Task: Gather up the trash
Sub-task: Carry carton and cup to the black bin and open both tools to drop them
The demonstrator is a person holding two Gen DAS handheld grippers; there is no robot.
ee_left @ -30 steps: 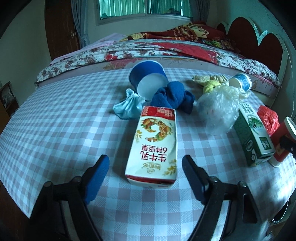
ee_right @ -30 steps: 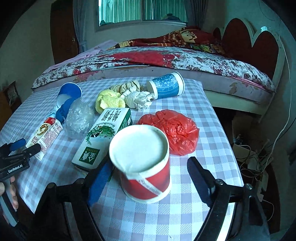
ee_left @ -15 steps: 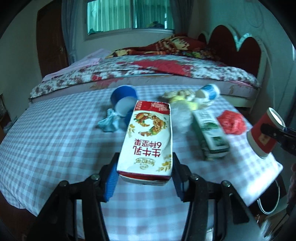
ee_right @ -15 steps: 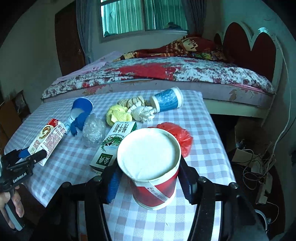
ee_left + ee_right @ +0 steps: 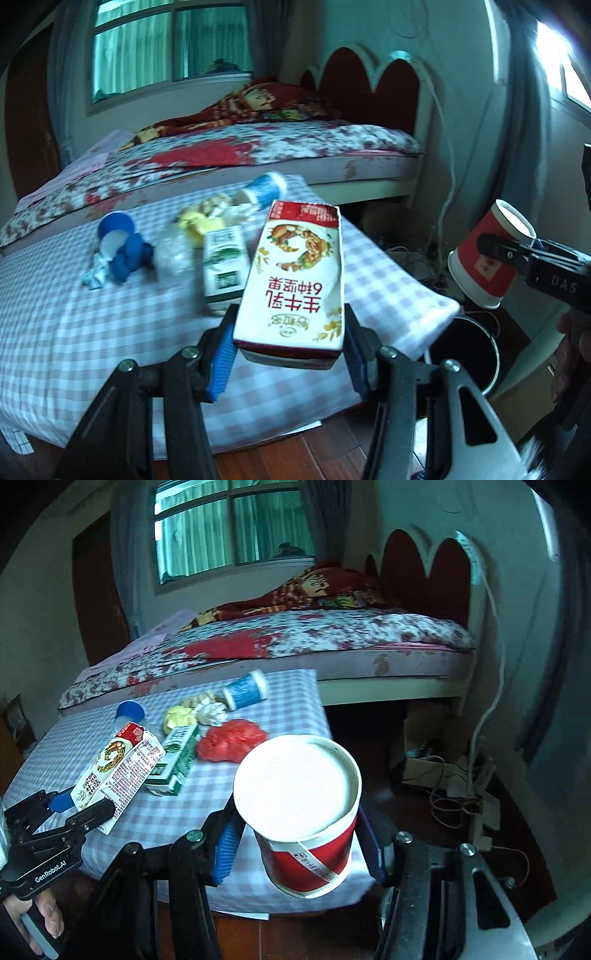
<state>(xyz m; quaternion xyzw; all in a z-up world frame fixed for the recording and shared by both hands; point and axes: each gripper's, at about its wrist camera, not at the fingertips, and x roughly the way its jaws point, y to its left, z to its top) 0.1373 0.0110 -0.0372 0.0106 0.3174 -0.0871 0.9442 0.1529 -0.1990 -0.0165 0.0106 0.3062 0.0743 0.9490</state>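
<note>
1. Worktop (image 5: 74,325), checked cloth: now holds fewer items than 1 s ago; milk carton and red cup both gone from its surface. Left on it, per right view: green carton (image 5: 177,757) at centre, red bag (image 5: 231,738) at 3 o'clock of it, blue-white cup (image 5: 245,692) at 1, yellow/white wads at 12.
2. Bin (image 5: 461,354), dark, on floor past worktop's corner, at 4 o'clock in left view. Judged the drop point.
3. Milk carton (image 5: 295,280): was lying flat w/ tongs spread either side; now airborne, pinched at its base by left tongs (image 5: 288,365), over worktop edge.
4. Red cup (image 5: 299,812): same change; now pinched by right tongs (image 5: 299,849), lifted, off worktop's corner.
5. Meaning: two pcs of trash secured at once; nxt step likely carry to bin and release. Approx. half a dozen items remain.
</note>
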